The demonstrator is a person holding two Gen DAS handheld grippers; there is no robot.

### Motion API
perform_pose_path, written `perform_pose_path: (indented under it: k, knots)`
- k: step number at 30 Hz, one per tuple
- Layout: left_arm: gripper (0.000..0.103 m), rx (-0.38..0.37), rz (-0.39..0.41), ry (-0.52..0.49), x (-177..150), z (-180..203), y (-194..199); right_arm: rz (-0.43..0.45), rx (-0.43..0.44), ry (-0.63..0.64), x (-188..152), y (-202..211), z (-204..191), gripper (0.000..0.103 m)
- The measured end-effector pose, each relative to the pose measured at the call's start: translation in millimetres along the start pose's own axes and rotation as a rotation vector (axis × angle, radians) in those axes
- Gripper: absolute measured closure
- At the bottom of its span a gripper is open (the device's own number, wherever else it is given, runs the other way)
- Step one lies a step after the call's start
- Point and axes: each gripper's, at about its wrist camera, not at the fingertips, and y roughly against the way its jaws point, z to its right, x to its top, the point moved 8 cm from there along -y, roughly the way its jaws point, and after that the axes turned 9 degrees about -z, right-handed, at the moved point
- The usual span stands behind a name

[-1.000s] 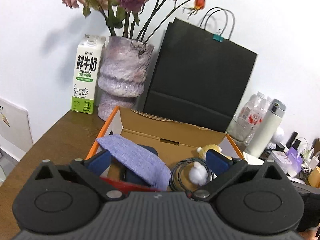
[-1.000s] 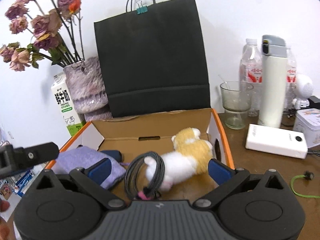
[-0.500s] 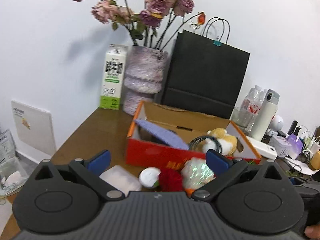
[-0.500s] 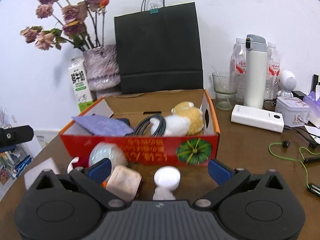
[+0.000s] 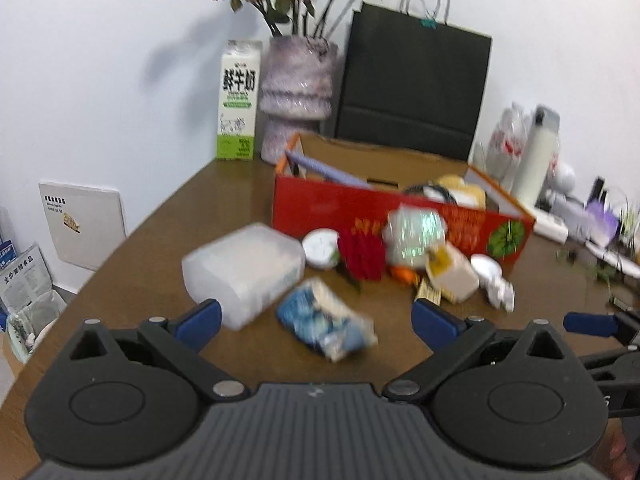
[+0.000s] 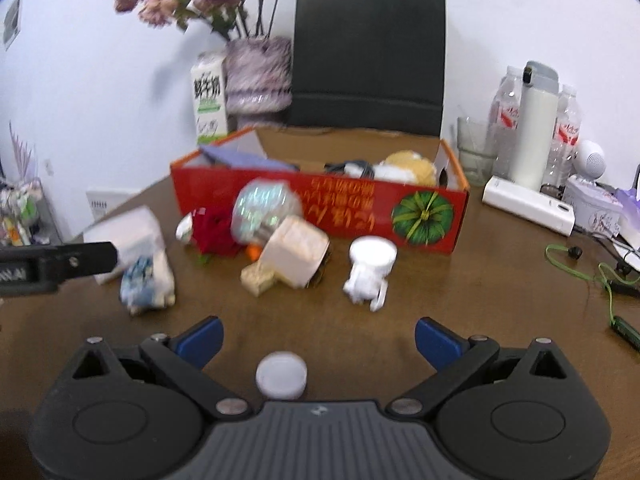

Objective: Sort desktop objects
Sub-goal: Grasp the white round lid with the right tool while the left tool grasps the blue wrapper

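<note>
Now both the left gripper [image 5: 316,318] and right gripper [image 6: 318,336] hover spread and empty over the desk's near edge, between picks, so the next move probably means closing on the blue packet [image 5: 326,320] lying before the red box [image 5: 400,216].

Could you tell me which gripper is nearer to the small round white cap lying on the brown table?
Right. The right gripper is open with the small round white cap between its fingers; the left gripper is off to the left, over the blue-and-white packet.

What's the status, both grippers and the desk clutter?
Left gripper open, empty. Right gripper open, empty, small white round lid between its fingers. Loose items unsorted in front of red cardboard box. Nothing blocking.
</note>
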Motion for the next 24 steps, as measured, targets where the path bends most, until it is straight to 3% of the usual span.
perform_pose_path:
  k: [8, 10, 21, 24]
  knots:
    - [0.0, 0.004, -0.022, -0.035, -9, 8, -6, -0.033, -0.006, 0.025, -14, -5, -6, 0.008]
    - [0.0, 0.01, -0.03, -0.033, -10, 8, -8, -0.037, 0.0, 0.018, -15, -5, -5, 0.015]
    - [0.0, 0.033, -0.064, -0.019, -13, 6, -22, -0.059, 0.022, -0.006, -17, -11, -1, 0.024]
    - [0.0, 0.039, -0.074, -0.014, -15, 4, -25, -0.055, 0.021, -0.003, -16, -11, -2, 0.031]
